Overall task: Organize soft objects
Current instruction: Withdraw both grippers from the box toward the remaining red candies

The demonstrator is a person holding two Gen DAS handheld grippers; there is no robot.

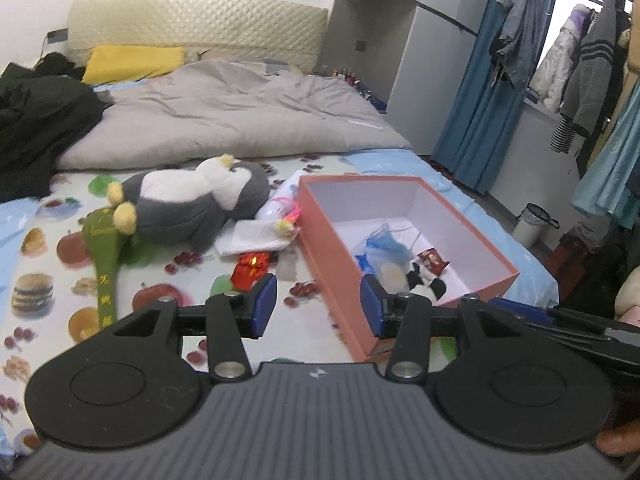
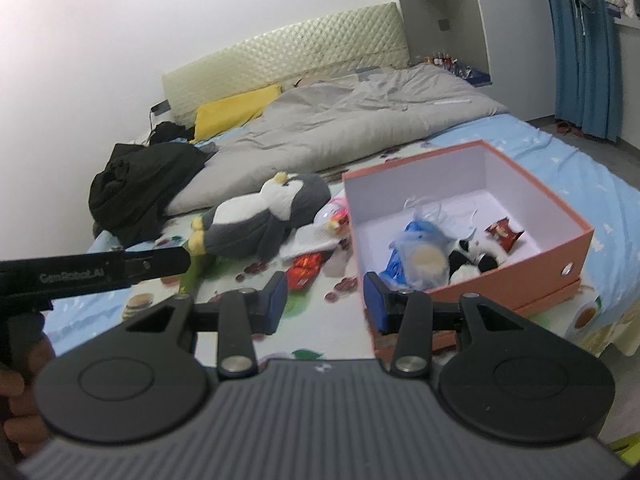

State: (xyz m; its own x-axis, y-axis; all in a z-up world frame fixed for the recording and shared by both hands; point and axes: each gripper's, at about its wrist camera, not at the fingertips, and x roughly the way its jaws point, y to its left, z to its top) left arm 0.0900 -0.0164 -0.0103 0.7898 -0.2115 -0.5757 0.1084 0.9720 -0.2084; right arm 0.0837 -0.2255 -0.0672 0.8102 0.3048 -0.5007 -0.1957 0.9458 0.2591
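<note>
An open orange box (image 1: 332, 248) (image 2: 576, 236) stands on the bed. It holds a blue plush (image 1: 384, 246) (image 2: 420, 236), a small panda plush (image 1: 424, 280) (image 2: 476, 254) and a red snack packet (image 1: 432, 260) (image 2: 504, 232). A grey and white penguin plush (image 1: 192, 200) (image 2: 260, 216) lies left of the box, with a white cloth (image 1: 252, 238) (image 2: 308, 242), a red packet (image 1: 250, 268) (image 2: 304, 266) and a green plush stick (image 1: 104, 252) near it. My left gripper (image 1: 318, 306) is open and empty above the box's near left corner. My right gripper (image 2: 326, 300) is open and empty beside the box's near left wall.
A grey duvet (image 1: 240, 116) (image 2: 352, 120), a yellow pillow (image 1: 132, 62) (image 2: 236, 112) and black clothes (image 1: 36, 120) (image 2: 140, 184) lie further up the bed. Blue curtains (image 1: 488, 80), hanging clothes (image 1: 592, 64) and a small bin (image 1: 530, 224) stand right of the bed.
</note>
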